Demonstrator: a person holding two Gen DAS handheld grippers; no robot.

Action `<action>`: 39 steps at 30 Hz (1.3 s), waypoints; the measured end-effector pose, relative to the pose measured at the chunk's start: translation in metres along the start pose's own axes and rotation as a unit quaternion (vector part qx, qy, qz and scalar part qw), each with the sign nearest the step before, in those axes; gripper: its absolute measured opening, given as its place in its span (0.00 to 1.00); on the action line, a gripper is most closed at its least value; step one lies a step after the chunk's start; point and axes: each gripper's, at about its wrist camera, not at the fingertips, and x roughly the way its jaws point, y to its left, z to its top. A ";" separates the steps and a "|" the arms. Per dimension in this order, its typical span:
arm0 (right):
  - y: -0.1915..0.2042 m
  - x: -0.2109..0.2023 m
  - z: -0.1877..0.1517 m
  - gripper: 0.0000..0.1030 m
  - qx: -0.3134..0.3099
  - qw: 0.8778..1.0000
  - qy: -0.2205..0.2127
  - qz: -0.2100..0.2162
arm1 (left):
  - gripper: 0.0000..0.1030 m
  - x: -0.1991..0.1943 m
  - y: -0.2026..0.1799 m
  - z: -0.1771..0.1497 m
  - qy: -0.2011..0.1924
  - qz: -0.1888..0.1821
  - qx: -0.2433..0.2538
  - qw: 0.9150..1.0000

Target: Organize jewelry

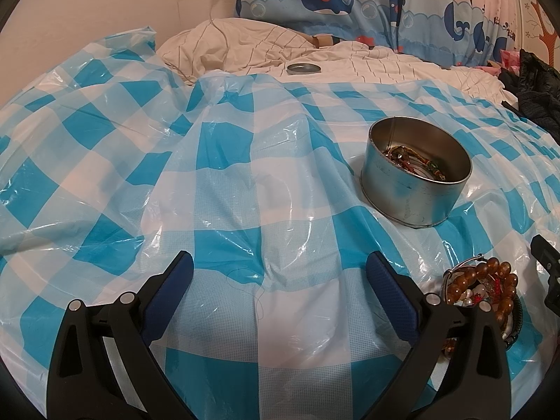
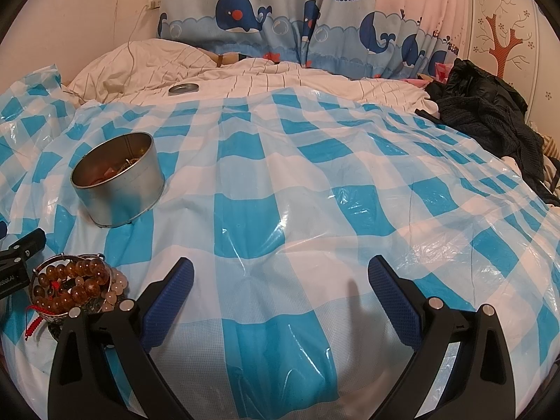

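A round metal tin [image 1: 414,183] stands upright on the blue-and-white checked plastic sheet [image 1: 245,182] spread over the bed, with a tangle of bracelets [image 1: 414,161] lying inside it. Nearer than the tin, a heap of jewelry topped by an amber bead bracelet [image 1: 490,280] lies on the sheet, and beyond the tin the tin's lid [image 1: 303,68] rests on the striped duvet [image 1: 367,63]. The left gripper [image 1: 280,273] and the right gripper [image 2: 280,273] both hover over the sheet with jaws wide apart, holding nothing.

checked plastic sheet [image 1: 227,189] on bed carries round tin [image 1: 416,182] and bead pile [image 1: 483,287].
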 end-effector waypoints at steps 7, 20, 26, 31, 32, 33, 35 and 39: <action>0.000 0.000 0.000 0.93 0.000 1.000 0.001 -0.001 | 0.92 0.000 0.000 0.000 0.000 0.000 0.000 1.000; 0.002 0.000 0.000 0.93 -0.001 1.000 0.001 -0.001 | 0.92 0.000 -0.001 0.000 0.000 0.001 0.000 1.000; 0.003 0.000 0.001 0.93 -0.001 1.000 0.001 -0.002 | 0.92 0.000 -0.001 0.000 0.000 0.002 0.000 1.000; 0.003 0.000 0.001 0.93 -0.001 1.000 0.001 -0.002 | 0.92 0.000 -0.001 0.000 0.000 0.002 0.000 1.000; 0.003 0.000 0.001 0.93 -0.001 1.000 0.001 -0.002 | 0.92 0.000 -0.001 0.000 0.000 0.002 0.000 1.000; 0.004 0.000 0.001 0.93 -0.002 1.000 0.002 -0.003 | 0.92 0.000 -0.001 0.000 0.000 0.002 0.000 1.000; 0.004 0.000 0.001 0.93 -0.002 1.000 0.003 -0.003 | 0.92 0.001 0.000 0.000 0.001 0.001 -0.002 1.000; 0.001 0.001 0.000 0.93 -0.006 1.000 0.008 -0.006 | 0.92 0.004 0.004 0.001 0.003 -0.001 -0.009 1.000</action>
